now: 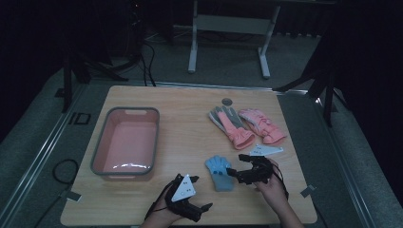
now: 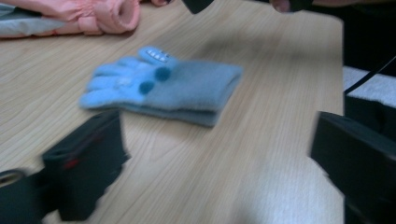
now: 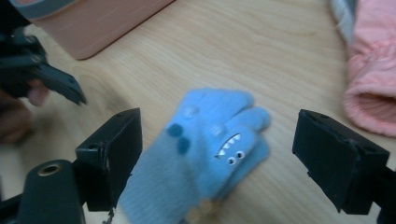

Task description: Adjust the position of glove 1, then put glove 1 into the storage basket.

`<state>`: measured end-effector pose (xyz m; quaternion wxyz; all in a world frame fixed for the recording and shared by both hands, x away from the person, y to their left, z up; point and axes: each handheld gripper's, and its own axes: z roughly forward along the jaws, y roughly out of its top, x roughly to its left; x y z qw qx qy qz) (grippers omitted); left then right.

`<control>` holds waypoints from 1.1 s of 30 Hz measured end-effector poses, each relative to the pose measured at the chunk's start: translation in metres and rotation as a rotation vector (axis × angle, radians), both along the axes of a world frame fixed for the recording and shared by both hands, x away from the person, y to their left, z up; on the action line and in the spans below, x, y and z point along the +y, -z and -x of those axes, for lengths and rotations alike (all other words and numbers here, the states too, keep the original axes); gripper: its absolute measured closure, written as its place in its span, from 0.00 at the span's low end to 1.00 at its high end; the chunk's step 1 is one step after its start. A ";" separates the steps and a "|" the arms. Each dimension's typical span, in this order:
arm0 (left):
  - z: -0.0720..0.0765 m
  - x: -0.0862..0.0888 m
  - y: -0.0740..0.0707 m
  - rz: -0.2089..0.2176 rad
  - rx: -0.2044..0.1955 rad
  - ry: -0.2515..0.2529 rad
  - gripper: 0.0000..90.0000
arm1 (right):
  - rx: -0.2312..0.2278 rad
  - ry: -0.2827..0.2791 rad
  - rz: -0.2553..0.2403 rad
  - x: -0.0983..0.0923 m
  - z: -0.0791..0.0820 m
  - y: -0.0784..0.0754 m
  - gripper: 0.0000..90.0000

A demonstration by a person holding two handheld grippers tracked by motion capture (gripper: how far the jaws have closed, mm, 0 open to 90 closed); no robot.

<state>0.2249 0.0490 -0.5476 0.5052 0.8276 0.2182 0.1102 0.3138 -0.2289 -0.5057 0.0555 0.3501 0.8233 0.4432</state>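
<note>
Each hand holds a black, blocky gripper. The left gripper (image 1: pixel 202 209), near the table's near edge, carries a pale grey three-cornered plate with small dark marks on top. The right gripper (image 1: pixel 235 166) bears a like plate and a thin black cable. Its jaws (image 3: pixel 109 158) are square black blocks; a brass-ringed hole sits beside one.

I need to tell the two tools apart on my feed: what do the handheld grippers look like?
Both are black two-jaw tools. The left gripper carries a grey three-cornered plate with small dark marks on top, and so does the right gripper. A thin black cable trails from each. Up close, the jaws are blocky black pads; one left pad shows a small red mark.
</note>
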 end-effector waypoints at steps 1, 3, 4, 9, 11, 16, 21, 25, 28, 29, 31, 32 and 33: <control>-0.001 -0.002 0.000 -0.003 -0.002 0.016 0.07 | 0.018 0.004 0.004 0.000 -0.001 -0.001 0.18; -0.003 -0.008 -0.002 -0.011 -0.029 0.031 0.13 | 0.028 0.020 -0.012 0.000 -0.002 -0.003 0.18; -0.005 -0.011 -0.003 -0.020 -0.043 0.048 0.16 | 0.040 0.027 -0.023 0.000 -0.004 -0.004 0.16; -0.013 -0.035 -0.005 -0.089 -0.127 0.114 0.21 | 0.061 0.019 -0.060 0.006 -0.009 -0.008 0.14; -0.019 -0.040 -0.005 -0.114 -0.130 0.147 0.28 | 0.077 0.006 -0.040 0.012 -0.015 -0.004 0.16; -0.029 -0.050 -0.003 -0.141 -0.124 0.175 0.36 | 0.095 0.027 0.050 0.026 -0.029 0.013 0.31; -0.033 -0.058 -0.001 -0.202 -0.142 0.225 0.43 | 0.087 0.068 0.133 0.034 -0.035 0.031 0.36; -0.033 -0.065 0.003 -0.289 -0.167 0.231 0.45 | 0.080 0.069 0.182 0.040 -0.031 0.041 0.36; -0.034 -0.068 0.007 -0.338 -0.184 0.218 0.45 | 0.048 0.067 0.219 0.046 -0.026 0.041 0.37; -0.034 -0.068 0.007 -0.338 -0.184 0.218 0.45 | 0.048 0.067 0.219 0.046 -0.026 0.041 0.37; -0.033 -0.068 0.010 -0.348 -0.191 0.212 0.47 | 0.027 0.057 0.227 0.048 -0.023 0.042 0.44; -0.034 -0.067 0.011 -0.342 -0.184 0.204 0.49 | 0.026 0.045 0.225 0.048 -0.023 0.042 0.49; -0.035 -0.067 0.011 -0.339 -0.186 0.194 0.53 | 0.032 0.032 0.219 0.048 -0.023 0.041 0.55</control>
